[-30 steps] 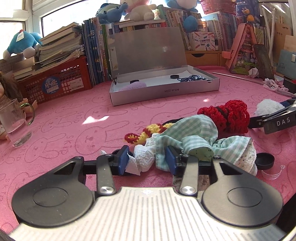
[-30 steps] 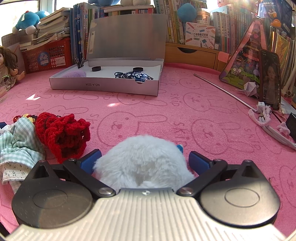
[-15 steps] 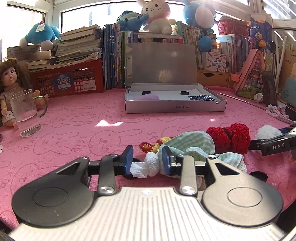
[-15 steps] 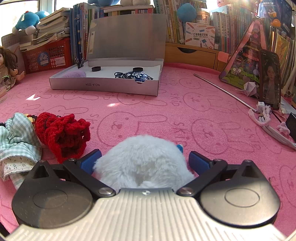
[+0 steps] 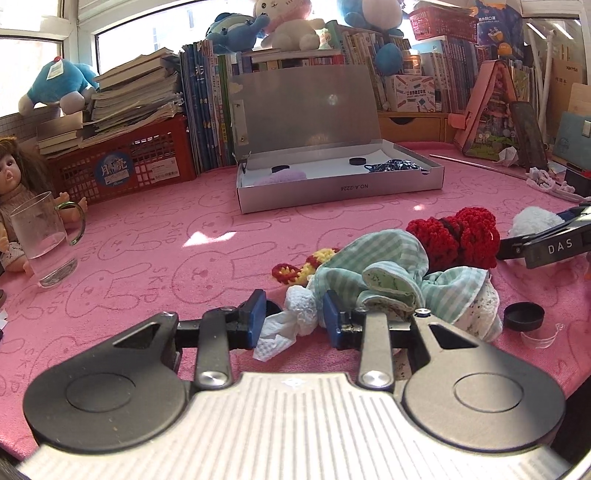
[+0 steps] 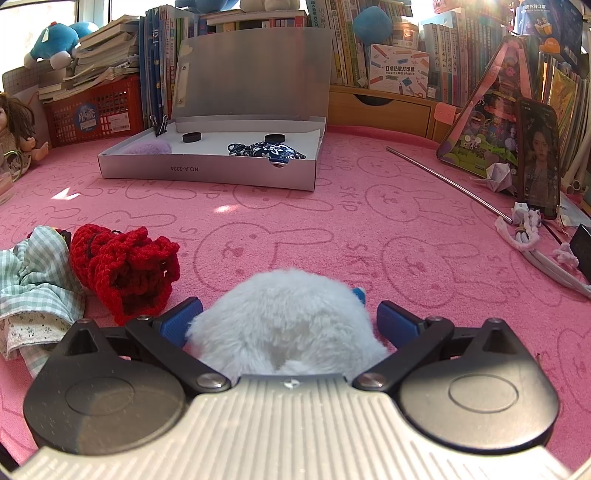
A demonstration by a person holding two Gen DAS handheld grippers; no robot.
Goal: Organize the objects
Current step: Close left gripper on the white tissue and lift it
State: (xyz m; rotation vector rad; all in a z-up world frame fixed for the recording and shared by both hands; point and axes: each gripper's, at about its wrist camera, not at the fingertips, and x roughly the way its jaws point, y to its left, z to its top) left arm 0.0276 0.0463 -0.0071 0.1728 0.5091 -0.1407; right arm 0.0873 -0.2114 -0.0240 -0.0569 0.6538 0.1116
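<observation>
A child's room or study corner in a home, seen in bright daylight from windows (image 5: 29,48) behind the clutter. A worktop (image 6: 369,229) wears a pink cloth printed with rabbits. Rows of upright books (image 5: 207,110) and stacked paperbacks (image 5: 129,99) line the back, with blue plush toys (image 5: 51,85) and a white plush rabbit (image 5: 288,22) perched on top. A long-haired doll (image 5: 11,177) sits at the left beside a red plastic crate (image 5: 129,162) and a glass mug (image 5: 44,240). An open grey cardboard box (image 6: 207,170), a boxed pocket label printer (image 6: 399,70) and a pink toy house (image 6: 487,122) complete the domestic scene.
</observation>
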